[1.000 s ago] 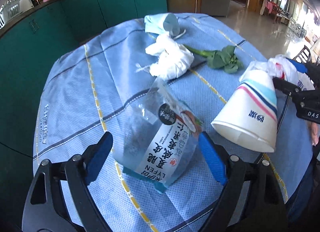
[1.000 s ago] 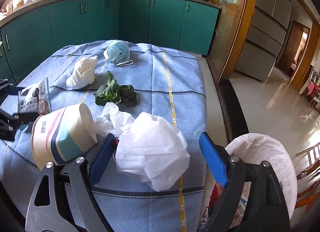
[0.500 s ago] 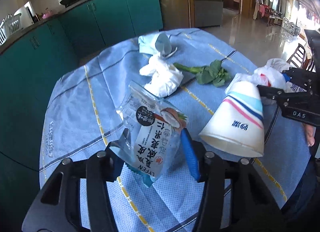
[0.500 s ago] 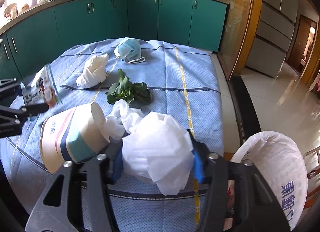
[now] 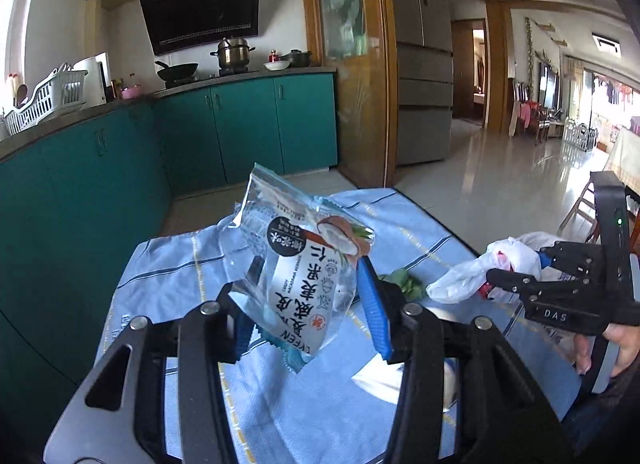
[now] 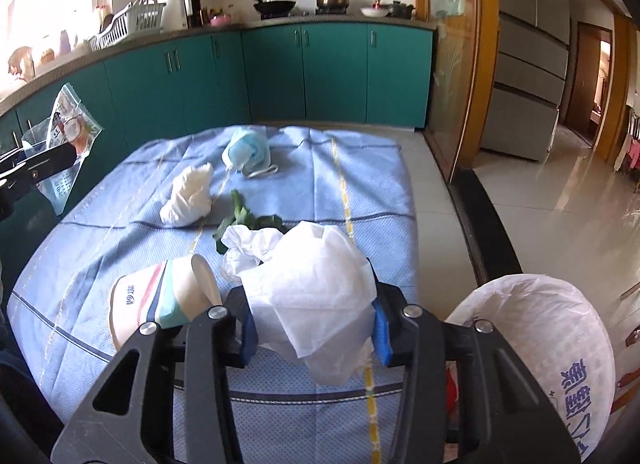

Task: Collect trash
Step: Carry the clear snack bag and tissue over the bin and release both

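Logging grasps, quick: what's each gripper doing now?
Left gripper: closed on the snack wrapper.
Right gripper: closed on the white tissue wad.

Location: home kitchen. Indicators: teal cabinets point(image 6: 336, 71), range hood point(image 5: 200, 7), pot point(image 5: 232, 55) and wok point(image 5: 178, 71) on the stove, dish rack point(image 6: 128, 23), fridge point(image 5: 424, 59), clothed table point(image 6: 352, 183).

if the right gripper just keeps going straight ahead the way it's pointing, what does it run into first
The right gripper, shut on a white plastic bag, points across the table. Probably the leafy greens come first, just beyond the bag; depth is hard to judge.
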Tool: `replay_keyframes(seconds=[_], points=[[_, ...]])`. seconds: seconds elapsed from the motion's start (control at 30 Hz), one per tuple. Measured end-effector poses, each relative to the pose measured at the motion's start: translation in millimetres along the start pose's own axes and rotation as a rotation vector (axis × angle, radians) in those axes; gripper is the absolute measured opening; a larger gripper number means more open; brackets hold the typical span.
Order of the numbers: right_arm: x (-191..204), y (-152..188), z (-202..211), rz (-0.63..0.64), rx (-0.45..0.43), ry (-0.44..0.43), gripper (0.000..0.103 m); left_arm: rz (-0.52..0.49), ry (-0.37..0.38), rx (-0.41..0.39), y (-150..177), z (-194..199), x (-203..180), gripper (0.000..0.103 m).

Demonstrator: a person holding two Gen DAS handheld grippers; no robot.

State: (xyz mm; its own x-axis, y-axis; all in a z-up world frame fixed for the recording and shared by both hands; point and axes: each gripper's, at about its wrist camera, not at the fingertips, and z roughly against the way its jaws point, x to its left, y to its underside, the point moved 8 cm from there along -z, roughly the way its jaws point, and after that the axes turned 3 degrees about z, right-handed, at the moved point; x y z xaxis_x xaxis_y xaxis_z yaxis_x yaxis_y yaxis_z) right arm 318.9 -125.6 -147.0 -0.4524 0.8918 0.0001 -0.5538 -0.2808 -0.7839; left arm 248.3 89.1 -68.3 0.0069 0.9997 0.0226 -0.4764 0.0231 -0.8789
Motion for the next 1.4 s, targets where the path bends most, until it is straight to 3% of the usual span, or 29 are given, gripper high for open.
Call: replay_keyframes(seconds=[0.27,0.57,0.77,1.0,1.2,1.4], points=[[-48,2,34,-0.064,-0.048,0.104,0.044,0.002,0.073,-0.015,-13,-5,-57,0.048],[-155,34,89,-0.223,-0.077,0.332,0.044,-0.05,0.278,0.026,-8,-16,-174,0.048],[-208,62,124,-0.321,-0.086,0.402,0.044,-0.103,0.405,0.123,26,-37,-257,0.048],[-223,83,127,-0.342,-0.044,0.425,0.044,-0.176,0.486,0.218,68,-59,-338,0.05],[-226,91,130,-0.343,-0.038,0.429,0.044,-0.198,0.477,0.216,79,-70,-354,0.067],[-227,91,132,-0.356,-0.046,0.417,0.047,-0.22,0.445,0.154,66,-58,-342,0.072]])
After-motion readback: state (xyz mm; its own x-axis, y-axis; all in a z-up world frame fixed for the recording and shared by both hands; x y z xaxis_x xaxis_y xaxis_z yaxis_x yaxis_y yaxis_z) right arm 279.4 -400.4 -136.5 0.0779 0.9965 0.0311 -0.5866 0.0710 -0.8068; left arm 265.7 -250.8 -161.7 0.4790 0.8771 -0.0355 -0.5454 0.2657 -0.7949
